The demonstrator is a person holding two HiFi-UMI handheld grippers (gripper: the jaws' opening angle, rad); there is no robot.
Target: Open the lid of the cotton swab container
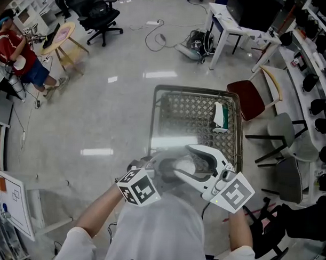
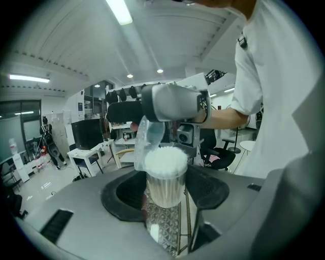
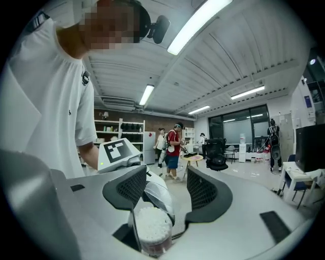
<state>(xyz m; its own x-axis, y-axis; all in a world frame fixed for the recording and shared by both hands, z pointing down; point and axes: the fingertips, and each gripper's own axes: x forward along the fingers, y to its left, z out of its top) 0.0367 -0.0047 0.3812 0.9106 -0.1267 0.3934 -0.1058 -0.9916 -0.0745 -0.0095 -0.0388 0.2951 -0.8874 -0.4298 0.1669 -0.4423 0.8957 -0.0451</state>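
**Holding the swab container aloft, lid tipped up**

Left gripper view: the left gripper (image 2: 165, 199) has its jaws closed on the clear cotton swab container (image 2: 165, 182). The transparent lid (image 2: 148, 134) stands raised at the rim's left, and the white swab tips are bare.

Right gripper view: the right gripper (image 3: 167, 195) has its jaws spread. The raised lid sits between them, close to one pad but not pinched.

Head view: both grippers meet over the near edge of the glass-topped wicker table (image 1: 196, 91). A green-and-white item (image 1: 221, 115) lies toward its right edge.
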